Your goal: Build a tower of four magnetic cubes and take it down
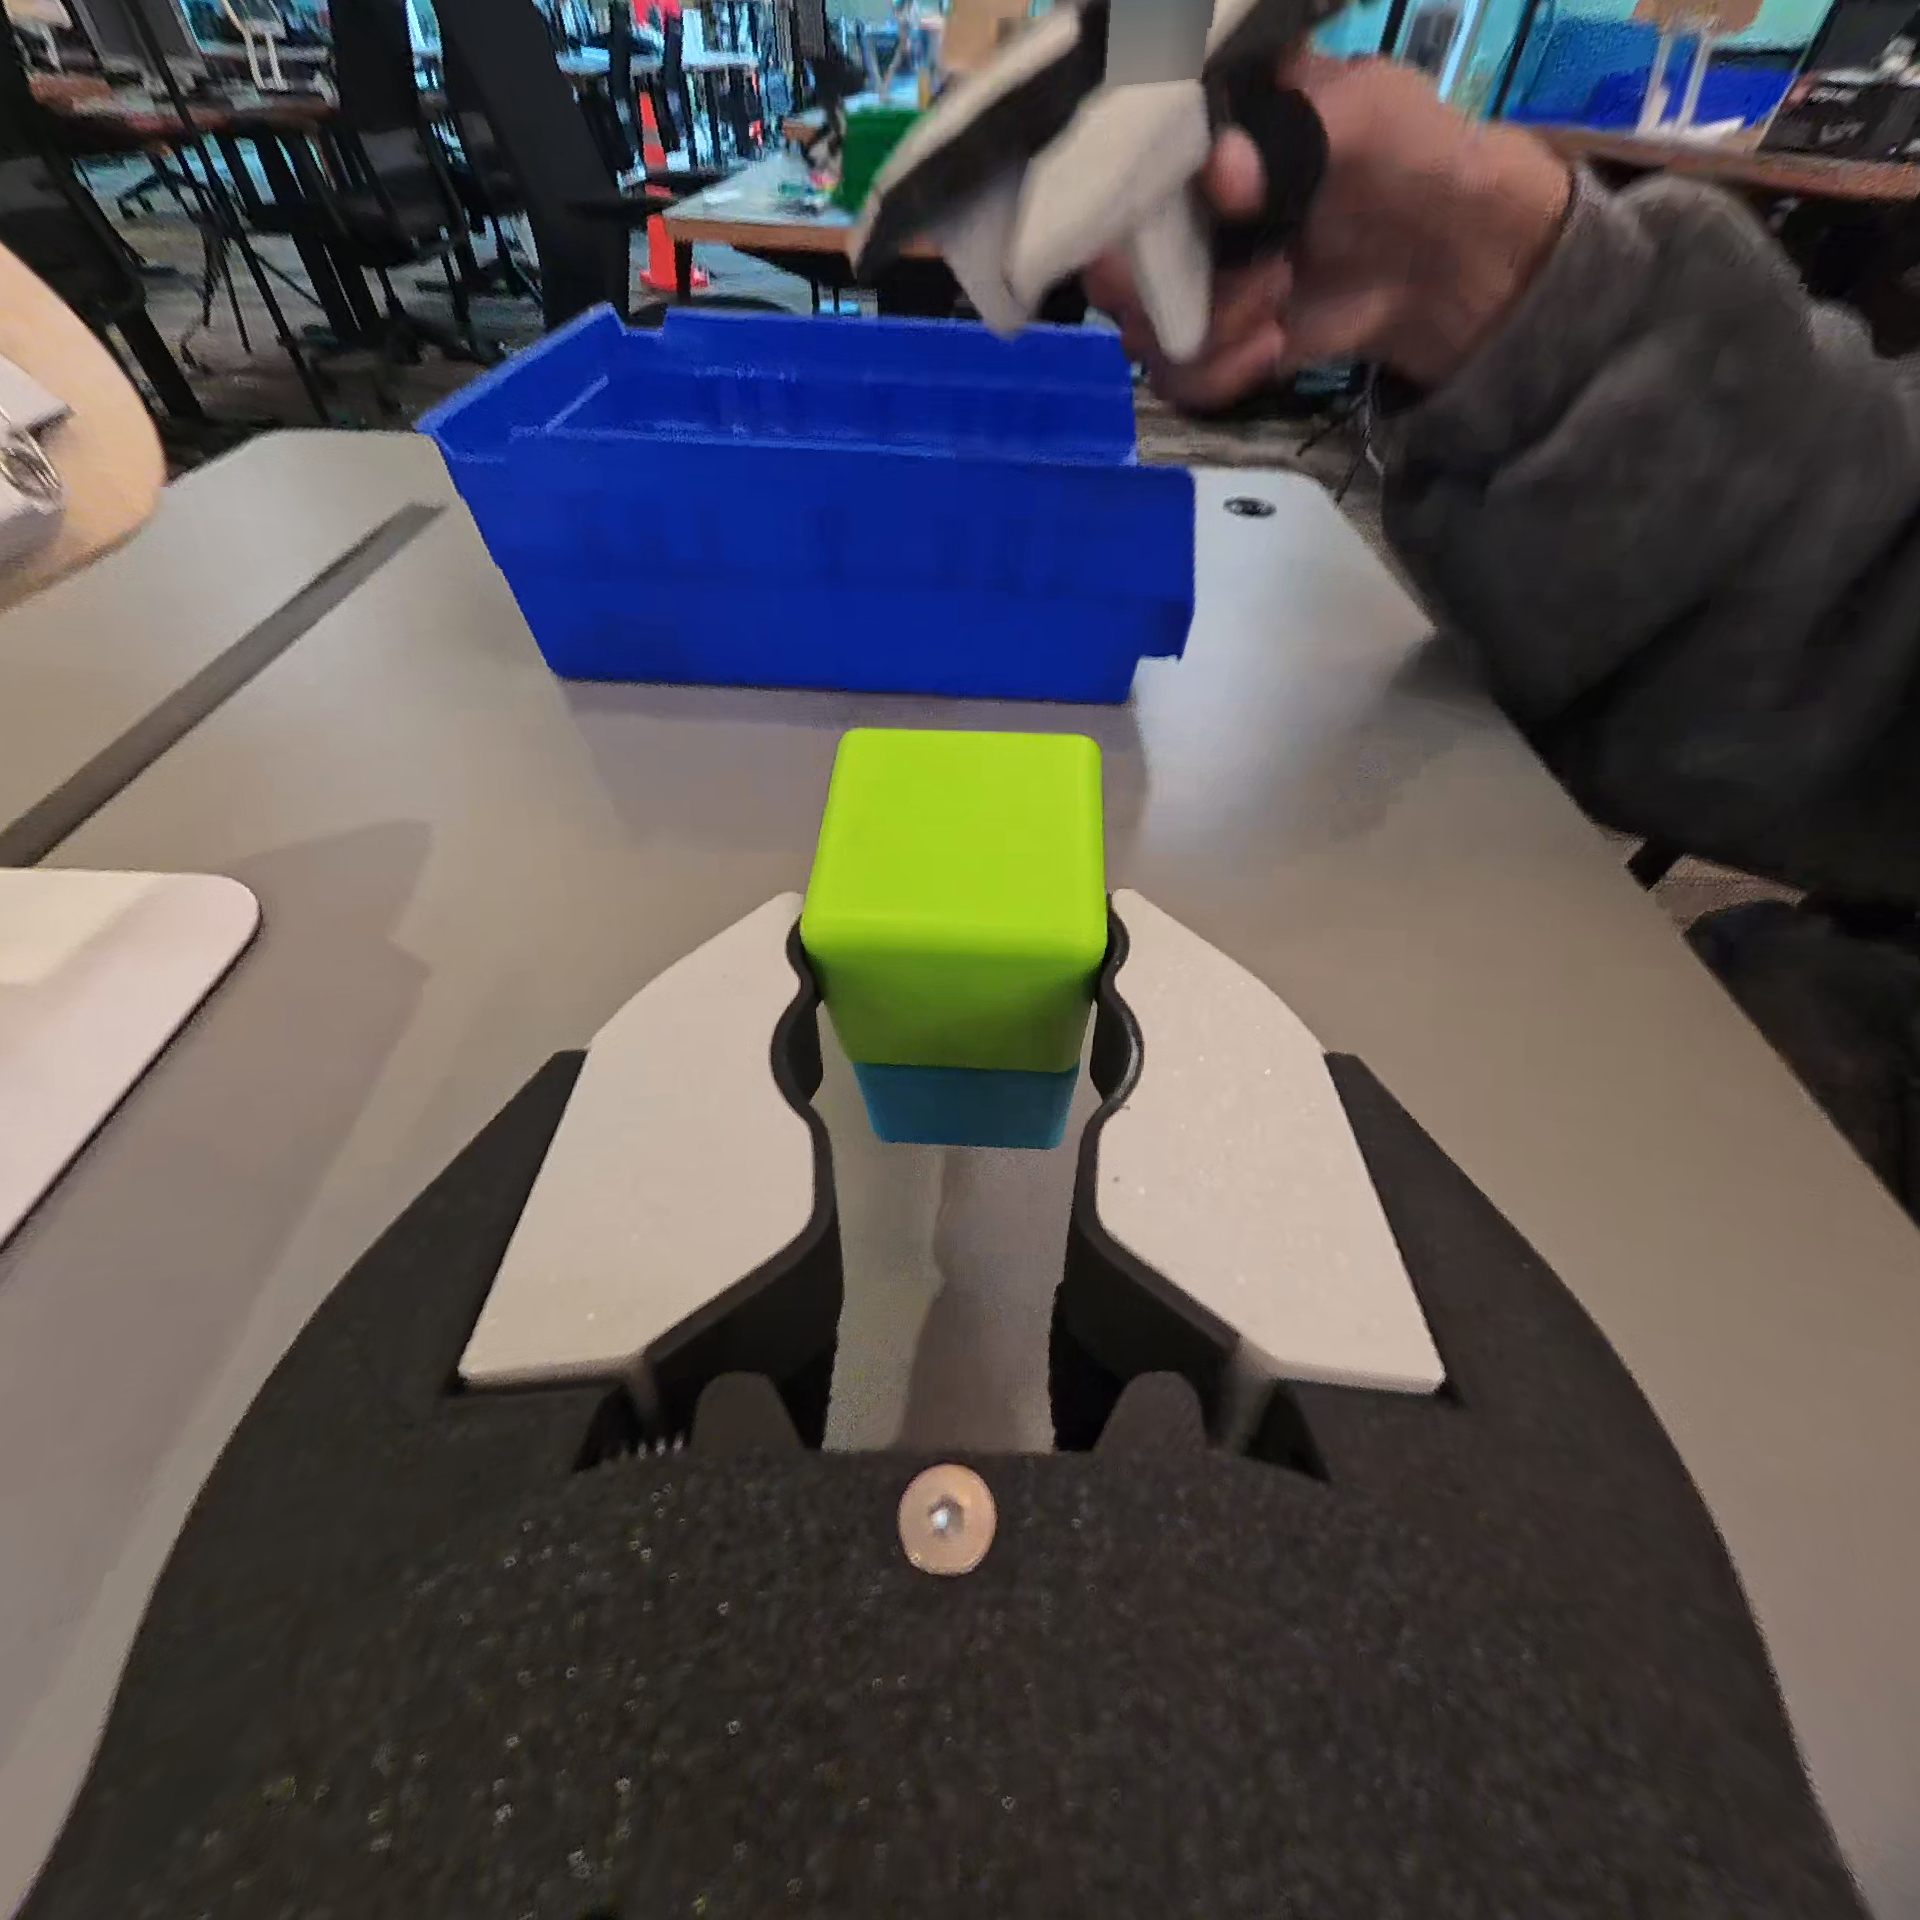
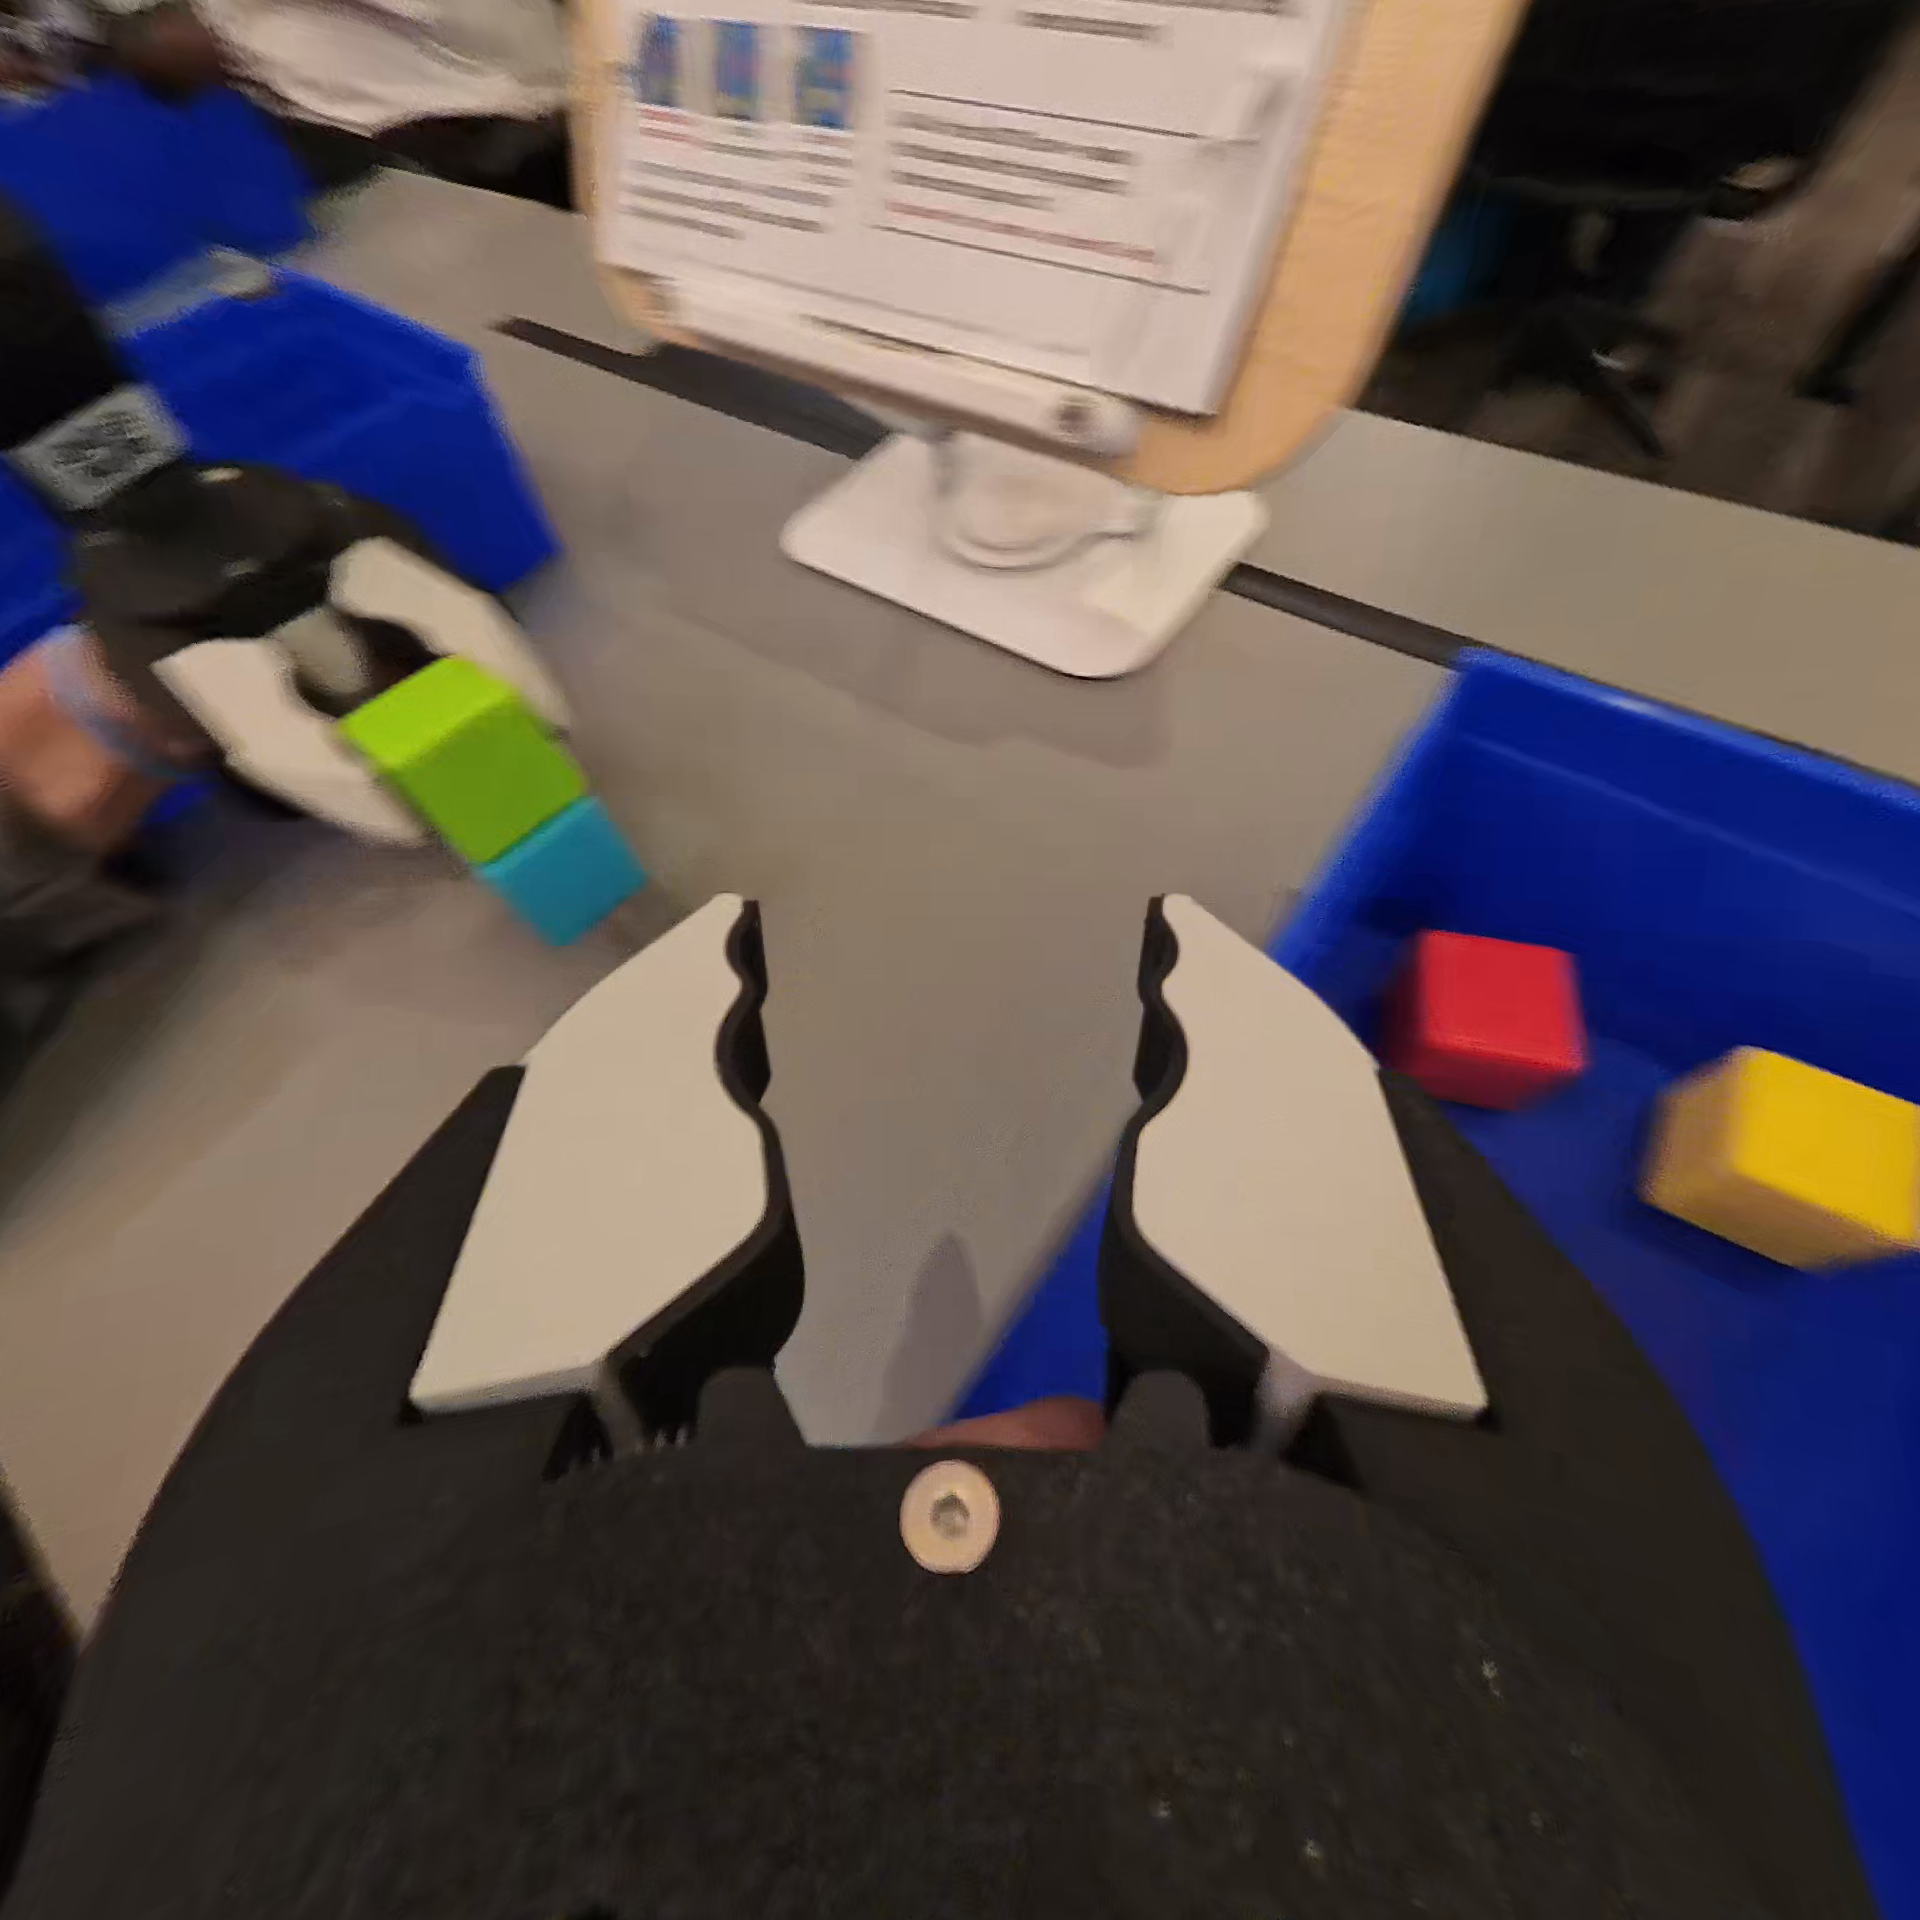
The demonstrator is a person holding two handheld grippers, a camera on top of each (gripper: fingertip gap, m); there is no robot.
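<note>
The green cube (image 1: pixel 961 894) sits on top of the teal cube (image 1: pixel 961 1103), the two stacked flush as a short tower on the grey tabletop (image 1: pixel 416 987). The left gripper (image 1: pixel 958 966) has its fingers (image 1: pixel 707 1091) closed narrowly around the green cube, one pressing each side, while the teal cube below sits between the fingers without clearly touching them. From the right wrist view the same pair shows at the left, the green cube (image 2: pixel 462 758) held in the left gripper (image 2: pixel 343 707) and the teal cube (image 2: pixel 566 871) beneath it.

Beyond the stack, a blue bin (image 1: pixel 810 540) stands on the tabletop. Above and behind it hangs the right gripper (image 1: pixel 1039 177), blurred, in a hand (image 1: pixel 1382 260) with a grey sleeve (image 1: pixel 1662 582).

The right gripper (image 2: pixel 951 914) hovers over the tabletop (image 2: pixel 935 779) beside a blue bin (image 2: pixel 1371 831), its fingers (image 2: pixel 623 1143) spread wide with nothing between them. Inside that bin lie a red cube (image 2: pixel 1486 1018) and a yellow cube (image 2: pixel 1787 1153), near each other and apart from the stack. Farther back stands a wooden board (image 2: pixel 1351 312) bearing a printed sheet (image 2: pixel 935 177), on a white stand (image 2: pixel 1029 582).
</note>
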